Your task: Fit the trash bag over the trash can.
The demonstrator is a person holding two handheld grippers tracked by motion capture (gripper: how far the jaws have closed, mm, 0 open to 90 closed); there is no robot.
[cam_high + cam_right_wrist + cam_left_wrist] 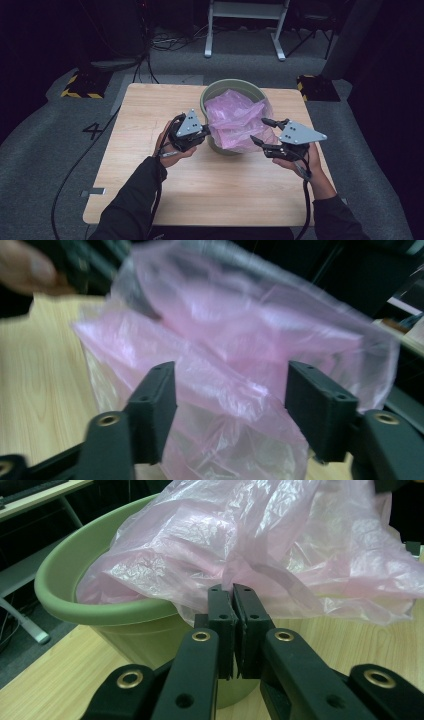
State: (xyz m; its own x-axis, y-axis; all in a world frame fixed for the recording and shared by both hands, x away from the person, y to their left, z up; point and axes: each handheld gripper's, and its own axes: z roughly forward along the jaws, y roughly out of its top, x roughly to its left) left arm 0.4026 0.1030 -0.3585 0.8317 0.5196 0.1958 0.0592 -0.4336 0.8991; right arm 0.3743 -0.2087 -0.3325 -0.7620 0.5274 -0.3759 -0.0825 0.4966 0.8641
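Observation:
A green round bin stands at the far middle of the wooden table, with a crumpled pink plastic bag lying in it and spilling over its near rim. My left gripper is at the bin's left side, shut on the bag's edge; the left gripper view shows the bag pinched between the closed pads just over the bin's rim. To the right of the bin my right gripper is open, its jaws spread apart in front of the bag without pressing on it.
The table's near half is bare wood. Grey carpet surrounds the table, with cables on the floor at the left, yellow-black striped blocks at both far corners and a white stand's legs behind.

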